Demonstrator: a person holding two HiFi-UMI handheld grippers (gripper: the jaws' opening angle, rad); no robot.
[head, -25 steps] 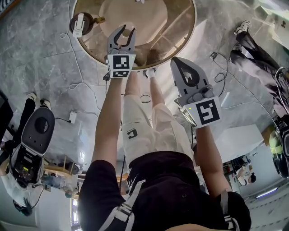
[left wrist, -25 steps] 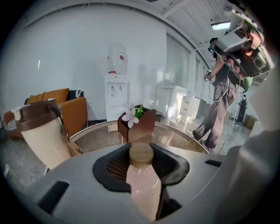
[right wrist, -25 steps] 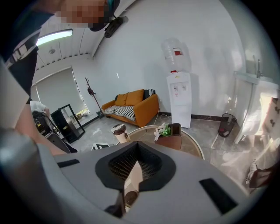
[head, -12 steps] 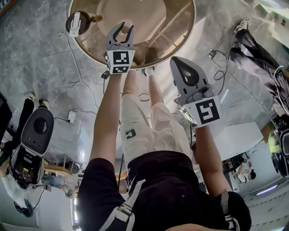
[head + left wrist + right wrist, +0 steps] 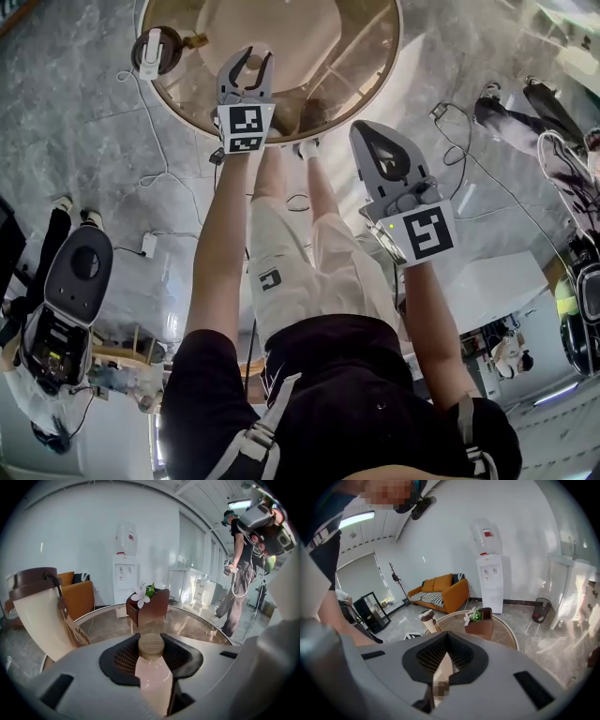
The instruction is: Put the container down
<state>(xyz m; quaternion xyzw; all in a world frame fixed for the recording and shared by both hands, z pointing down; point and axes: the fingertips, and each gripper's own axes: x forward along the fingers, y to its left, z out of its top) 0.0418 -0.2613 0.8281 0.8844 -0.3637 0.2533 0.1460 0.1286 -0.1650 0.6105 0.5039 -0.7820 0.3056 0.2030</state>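
The container [image 5: 152, 679] is a pale pink bottle with a round wooden stopper. It stands between the jaws of my left gripper [image 5: 151, 645], which is shut on its neck. In the head view my left gripper [image 5: 246, 67] is stretched forward over the near edge of the round glass table [image 5: 370, 70], and the bottle barely shows there. My right gripper [image 5: 378, 142] is held lower and to the right, off the table and above the floor. Its jaws meet in a point and hold nothing. In its own view the right gripper [image 5: 446, 654] faces the table from a distance.
On the table stand a brown box with a white flower [image 5: 148, 604] and, at the left rim, a cream tumbler with a brown lid [image 5: 38, 613], also seen as the tumbler [image 5: 156, 49] from above. Cables [image 5: 159, 159] lie on the floor. A person [image 5: 241, 573] stands at the right.
My left gripper has moved a little forward and left over the table's edge with the bottle. The right gripper has barely moved. A person at the far right has walked.
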